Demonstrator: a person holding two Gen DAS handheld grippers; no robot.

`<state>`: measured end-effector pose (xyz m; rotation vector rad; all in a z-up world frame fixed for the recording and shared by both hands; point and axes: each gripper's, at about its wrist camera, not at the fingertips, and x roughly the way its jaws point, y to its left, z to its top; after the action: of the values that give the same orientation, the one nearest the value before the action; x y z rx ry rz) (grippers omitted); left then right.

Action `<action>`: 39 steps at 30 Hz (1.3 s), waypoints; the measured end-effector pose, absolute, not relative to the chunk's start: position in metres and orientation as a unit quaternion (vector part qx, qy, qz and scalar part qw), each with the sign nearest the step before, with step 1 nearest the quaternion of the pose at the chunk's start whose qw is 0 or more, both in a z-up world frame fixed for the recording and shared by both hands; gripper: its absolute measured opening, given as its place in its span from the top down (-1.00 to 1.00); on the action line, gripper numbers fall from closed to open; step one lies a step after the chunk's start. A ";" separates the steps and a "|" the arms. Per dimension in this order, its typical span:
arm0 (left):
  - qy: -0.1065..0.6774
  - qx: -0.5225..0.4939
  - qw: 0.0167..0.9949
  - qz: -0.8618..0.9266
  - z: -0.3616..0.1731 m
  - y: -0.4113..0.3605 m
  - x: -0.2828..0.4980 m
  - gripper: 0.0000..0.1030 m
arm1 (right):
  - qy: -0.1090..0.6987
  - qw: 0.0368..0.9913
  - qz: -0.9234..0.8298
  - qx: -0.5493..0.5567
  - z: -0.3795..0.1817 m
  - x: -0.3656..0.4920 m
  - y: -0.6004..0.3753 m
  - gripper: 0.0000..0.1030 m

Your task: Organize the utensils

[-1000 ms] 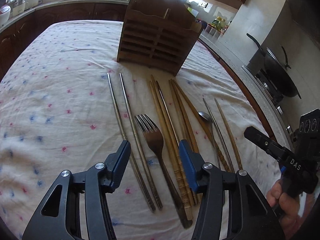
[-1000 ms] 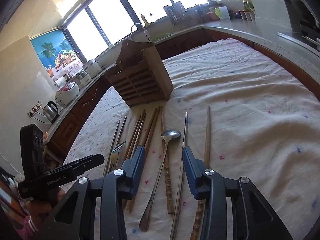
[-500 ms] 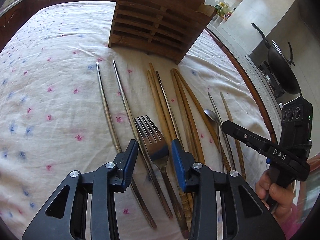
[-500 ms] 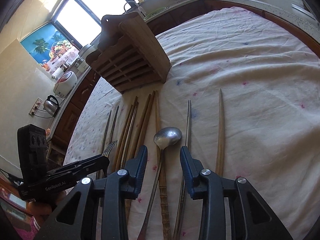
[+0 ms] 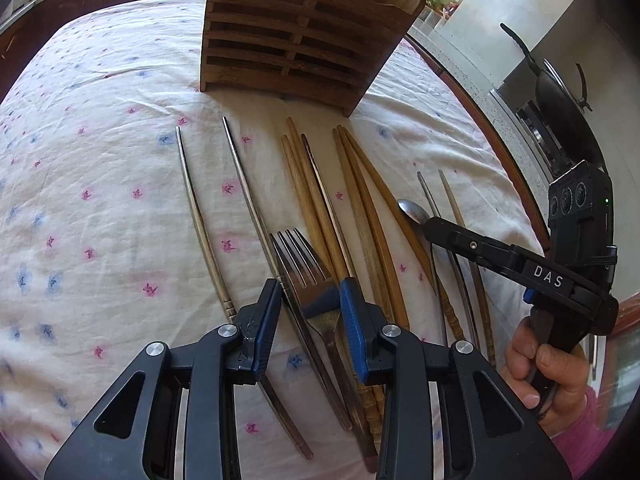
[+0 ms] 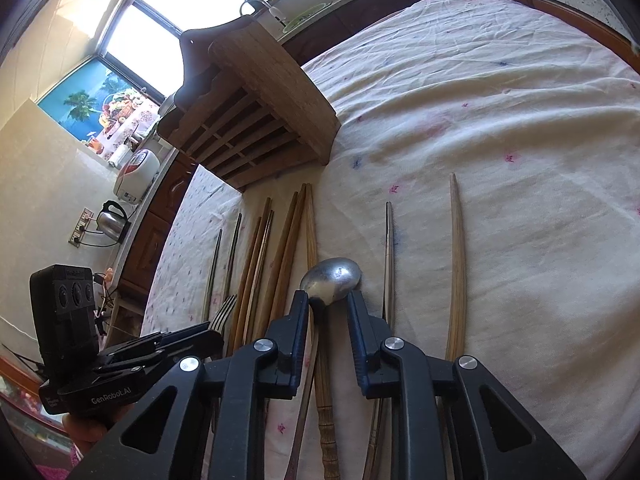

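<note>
Cloth-covered surface holds every utensil outside the wooden holder; left gripper fingers closing around the fork, right gripper fingers closing around the spoon, neither lifted.

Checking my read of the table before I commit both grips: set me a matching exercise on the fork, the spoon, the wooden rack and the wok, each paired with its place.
Things:
1. fork
2. spoon
3. wooden rack
4. wok

Places:
A. on the stove beside the table
B. between the left gripper's fingers
C. standing beyond the utensil tips
D. between the right gripper's fingers

Pairs: 1-B, 2-D, 3-C, 4-A
</note>
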<state>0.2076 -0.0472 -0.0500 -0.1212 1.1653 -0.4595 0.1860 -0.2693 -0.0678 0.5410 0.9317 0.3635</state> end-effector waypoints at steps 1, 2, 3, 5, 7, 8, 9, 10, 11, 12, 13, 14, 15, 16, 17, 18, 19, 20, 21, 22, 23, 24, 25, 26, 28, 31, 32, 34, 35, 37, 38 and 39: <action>0.549 -0.059 0.806 -0.213 -0.050 -0.048 0.209 0.42 | 0.443 0.839 0.175 0.263 -0.068 0.188 -0.269 0.56; 0.551 -0.059 0.805 -0.213 -0.050 -0.048 0.210 0.43 | 0.446 0.836 0.177 0.268 -0.068 0.189 -0.270 0.56; 0.551 -0.055 0.805 -0.213 -0.050 -0.050 0.210 0.43 | 0.445 0.835 0.178 0.269 -0.068 0.190 -0.270 0.53; 0.550 -0.051 0.806 -0.213 -0.050 -0.052 0.211 0.42 | 0.444 0.838 0.177 0.264 -0.067 0.190 -0.268 0.56; 0.544 -0.046 0.810 -0.215 -0.049 -0.056 0.211 0.44 | 0.446 0.836 0.179 0.265 -0.067 0.190 -0.267 0.61; 0.540 -0.044 0.812 -0.215 -0.049 -0.055 0.210 0.45 | 0.447 0.835 0.183 0.263 -0.067 0.190 -0.266 0.66; 0.536 -0.044 0.815 -0.217 -0.048 -0.055 0.209 0.48 | 0.446 0.836 0.186 0.260 -0.067 0.189 -0.264 0.88; 0.530 -0.045 0.818 -0.220 -0.046 -0.053 0.207 0.53 | 0.443 0.838 0.189 0.256 -0.065 0.188 -0.262 0.92; 0.530 -0.041 0.819 -0.218 -0.045 -0.052 0.205 0.53 | 0.442 0.841 0.188 0.248 -0.063 0.186 -0.261 0.92; 0.528 -0.037 0.821 -0.214 -0.045 -0.050 0.204 0.54 | 0.439 0.845 0.186 0.242 -0.061 0.185 -0.260 0.94; 0.526 -0.035 0.823 -0.212 -0.045 -0.048 0.202 0.54 | 0.436 0.848 0.187 0.237 -0.059 0.183 -0.259 0.95; 0.525 -0.037 0.824 -0.211 -0.045 -0.044 0.200 0.55 | 0.434 0.850 0.187 0.233 -0.057 0.181 -0.258 0.96; 0.524 -0.039 0.825 -0.211 -0.044 -0.041 0.198 0.55 | 0.432 0.852 0.187 0.230 -0.056 0.179 -0.258 0.96; 0.522 -0.042 0.826 -0.210 -0.043 -0.038 0.196 0.55 | 0.430 0.854 0.186 0.228 -0.054 0.177 -0.258 0.96; 0.519 -0.046 0.827 -0.210 -0.041 -0.034 0.194 0.56 | 0.427 0.855 0.186 0.227 -0.052 0.175 -0.258 0.96; 0.516 -0.052 0.829 -0.211 -0.040 -0.030 0.192 0.56 | 0.425 0.856 0.187 0.228 -0.050 0.173 -0.259 0.96; 0.512 -0.057 0.830 -0.213 -0.037 -0.026 0.189 0.56 | 0.423 0.856 0.188 0.229 -0.048 0.171 -0.259 0.96; 0.507 -0.061 0.833 -0.214 -0.035 -0.023 0.187 0.56 | 0.420 0.857 0.188 0.231 -0.046 0.170 -0.260 0.96; 0.502 -0.065 0.835 -0.214 -0.032 -0.020 0.185 0.56 | 0.417 0.859 0.187 0.231 -0.044 0.168 -0.261 0.96; 0.497 -0.071 0.838 -0.214 -0.029 -0.016 0.183 0.56 | 0.414 0.860 0.186 0.231 -0.042 0.166 -0.261 0.96; 0.492 -0.078 0.840 -0.214 -0.025 -0.012 0.181 0.56 | 0.411 0.862 0.186 0.232 -0.039 0.165 -0.262 0.96; 0.487 -0.086 0.843 -0.214 -0.021 -0.008 0.179 0.56 | 0.407 0.863 0.186 0.235 -0.037 0.162 -0.264 0.96; 0.480 -0.094 0.846 -0.213 -0.016 -0.005 0.178 0.56 | 0.403 0.864 0.187 0.237 -0.034 0.161 -0.264 0.96; 0.472 -0.101 0.850 -0.214 -0.011 -0.001 0.176 0.57 | 0.400 0.865 0.187 0.239 -0.031 0.159 -0.265 0.96; 0.453 -0.111 0.859 -0.213 0.001 0.004 0.172 0.58 | 0.392 0.867 0.189 0.241 -0.025 0.157 -0.265 0.96; 0.424 -0.121 0.873 -0.209 0.018 0.009 0.167 0.58 | 0.378 0.874 0.192 0.239 -0.012 0.153 -0.263 0.96; 0.416 -0.124 0.877 -0.207 0.023 0.011 0.166 0.59 | 0.372 0.877 0.193 0.237 -0.007 0.151 -0.262 0.96; 0.403 -0.127 0.883 -0.204 0.030 0.013 0.163 0.78 | 0.360 0.884 0.194 0.229 0.003 0.148 -0.259 0.97; 0.399 -0.132 0.883 -0.208 0.033 0.014 0.163 0.97 | 0.354 0.887 0.194 0.224 0.007 0.146 -0.258 0.97; 0.393 -0.140 0.884 -0.211 0.038 0.017 0.165 0.99 | 0.342 0.892 0.197 0.219 0.017 0.144 -0.256 1.00; 0.387 -0.133 0.888 -0.208 0.040 0.016 0.165 0.99 | 0.335 0.896 0.198 0.216 0.021 0.142 -0.256 1.00; 0.382 -0.125 0.893 -0.203 0.041 0.014 0.165 1.00 | 0.328 0.899 0.198 0.212 0.026 0.142 -0.255 1.00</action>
<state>0.1651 0.0142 0.0408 -0.2586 0.7925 -0.4204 0.1419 -0.2551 0.0260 0.4391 0.6794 0.4094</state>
